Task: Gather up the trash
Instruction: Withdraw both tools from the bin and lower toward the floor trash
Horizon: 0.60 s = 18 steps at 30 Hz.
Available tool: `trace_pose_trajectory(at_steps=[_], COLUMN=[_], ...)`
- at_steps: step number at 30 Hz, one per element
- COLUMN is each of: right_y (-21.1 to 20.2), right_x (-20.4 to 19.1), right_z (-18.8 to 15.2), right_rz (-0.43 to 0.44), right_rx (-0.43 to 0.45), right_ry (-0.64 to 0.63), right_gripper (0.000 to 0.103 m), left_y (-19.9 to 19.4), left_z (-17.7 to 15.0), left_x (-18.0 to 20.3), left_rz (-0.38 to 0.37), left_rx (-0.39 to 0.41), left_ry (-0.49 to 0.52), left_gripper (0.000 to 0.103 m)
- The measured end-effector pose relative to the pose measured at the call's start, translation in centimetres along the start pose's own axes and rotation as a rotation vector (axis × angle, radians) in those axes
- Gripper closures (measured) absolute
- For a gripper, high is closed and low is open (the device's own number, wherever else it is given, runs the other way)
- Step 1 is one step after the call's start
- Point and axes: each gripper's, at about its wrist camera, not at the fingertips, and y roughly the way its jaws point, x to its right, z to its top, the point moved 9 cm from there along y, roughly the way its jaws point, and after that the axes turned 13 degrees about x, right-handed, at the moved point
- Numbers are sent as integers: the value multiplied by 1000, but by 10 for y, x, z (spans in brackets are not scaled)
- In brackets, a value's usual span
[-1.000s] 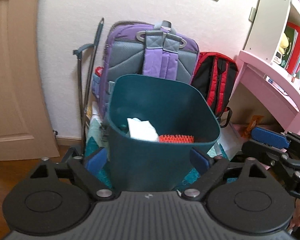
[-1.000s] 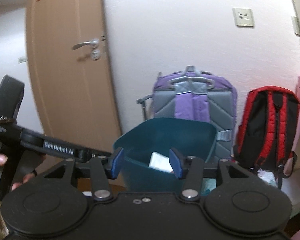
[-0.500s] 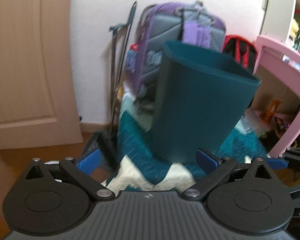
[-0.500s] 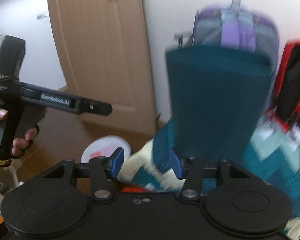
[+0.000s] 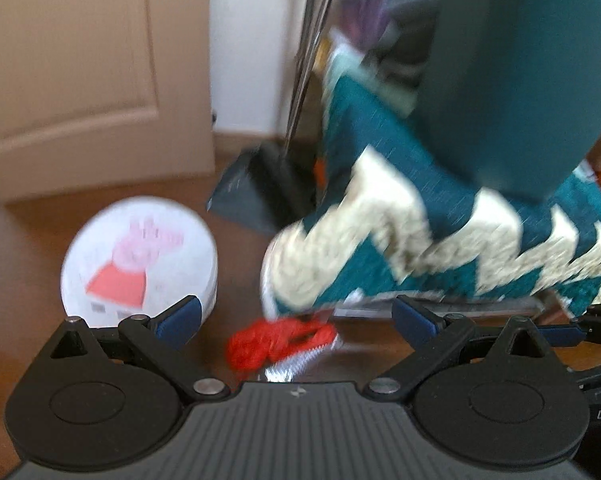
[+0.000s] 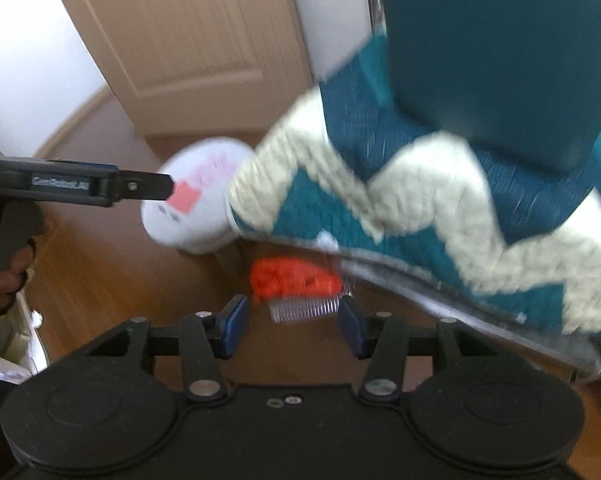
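A red knitted scrap on a clear toothed comb [image 5: 280, 342] lies on the wooden floor by the rug's edge; it also shows in the right wrist view [image 6: 296, 280]. A dark teal bin [image 5: 520, 72] stands on the teal and cream zigzag rug [image 5: 420, 240]; both show in the right wrist view, bin [image 6: 480, 60] and rug [image 6: 380, 184]. My left gripper [image 5: 296, 316] is open, just above the red scrap. My right gripper [image 6: 292, 320] is open and empty, just short of the comb. The left gripper's arm [image 6: 80, 186] shows at the left.
A round white tin with a pink pig picture [image 5: 138, 260] lies on the floor left of the rug, also in the right wrist view [image 6: 196, 200]. A dark dustpan with a long handle [image 5: 260, 192] leans by the wall. A beige door [image 5: 80, 72] stands behind.
Both grippers have dropped from bin height down to the floor. The view has swung from the bin's inside to the red scrap, comb and round tin on the floor. Both stay open.
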Motion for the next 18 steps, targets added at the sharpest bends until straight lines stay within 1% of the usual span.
trace_pose_trajectory(at_steps=[6,13,18], right_y=[56,128,178], right_x=[9,34,51], right_z=[-40,-78,-99], right_rz=[-34,-104,-137], right_rx=[-118,-216,-267], right_ry=[34,153,229], right_gripper=[53,53,53], left_y=[49,116,163], left_z=[-56,-116,-140], left_x=[-25,-35,-44], left_rz=[12,10,23], left_rx=[-87,-183,-219], left_ry=[-4,9,24], left_gripper=[1,1,1])
